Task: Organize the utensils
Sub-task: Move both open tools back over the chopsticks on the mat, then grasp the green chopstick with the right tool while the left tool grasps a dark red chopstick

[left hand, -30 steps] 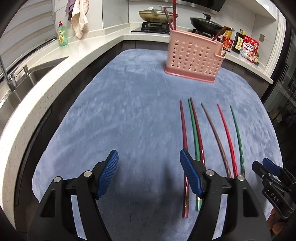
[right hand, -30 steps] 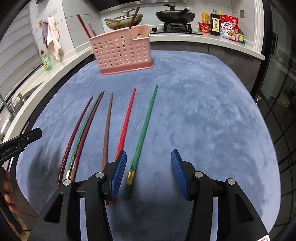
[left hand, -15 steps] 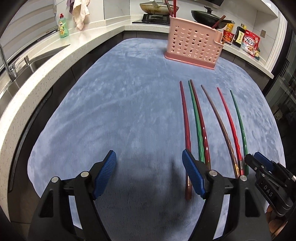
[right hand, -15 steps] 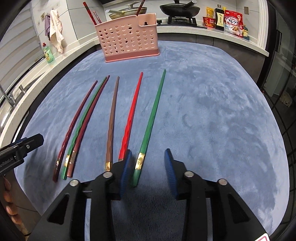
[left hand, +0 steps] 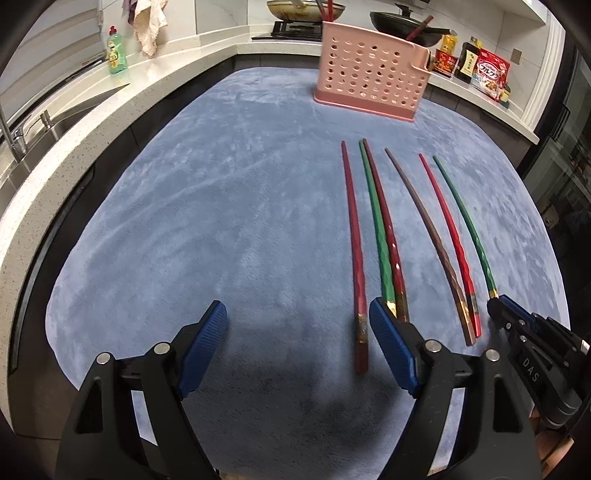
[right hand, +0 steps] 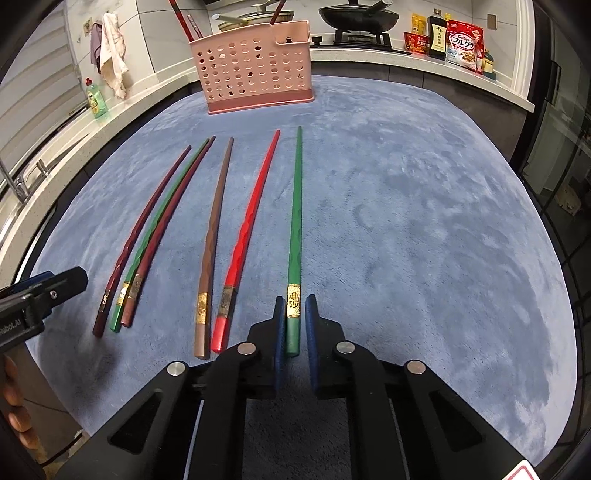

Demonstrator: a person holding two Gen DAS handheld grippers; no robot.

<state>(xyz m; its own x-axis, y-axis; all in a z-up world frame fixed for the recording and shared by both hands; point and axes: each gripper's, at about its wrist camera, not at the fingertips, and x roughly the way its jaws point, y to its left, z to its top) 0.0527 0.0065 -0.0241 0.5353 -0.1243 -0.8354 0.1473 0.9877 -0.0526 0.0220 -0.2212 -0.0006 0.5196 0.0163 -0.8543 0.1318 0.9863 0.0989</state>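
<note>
Several chopsticks lie side by side on a blue mat [right hand: 406, 221]. My right gripper [right hand: 294, 314] has closed around the butt end of the rightmost green chopstick [right hand: 295, 221], which still lies on the mat. To its left lie a bright red chopstick [right hand: 251, 221], a brown one [right hand: 214, 221], then a dark red, green and maroon group [right hand: 155, 229]. My left gripper [left hand: 295, 328] is open and empty, low over the mat, its right finger beside the leftmost dark red chopstick [left hand: 354, 240]. A pink perforated holder [right hand: 255, 70] stands at the mat's far end with a few chopsticks in it.
A white counter wraps the left and back, with a sink [left hand: 44, 125], a green soap bottle [left hand: 117, 51] and a hanging cloth [left hand: 147, 26]. Pans [right hand: 358, 16] sit on the stove behind the holder. Food packets [right hand: 461, 44] stand at the back right.
My right gripper has moved forward and closed its fingers around the green chopstick's end. Both grippers have dropped lower toward the mat. The left gripper stays open.
</note>
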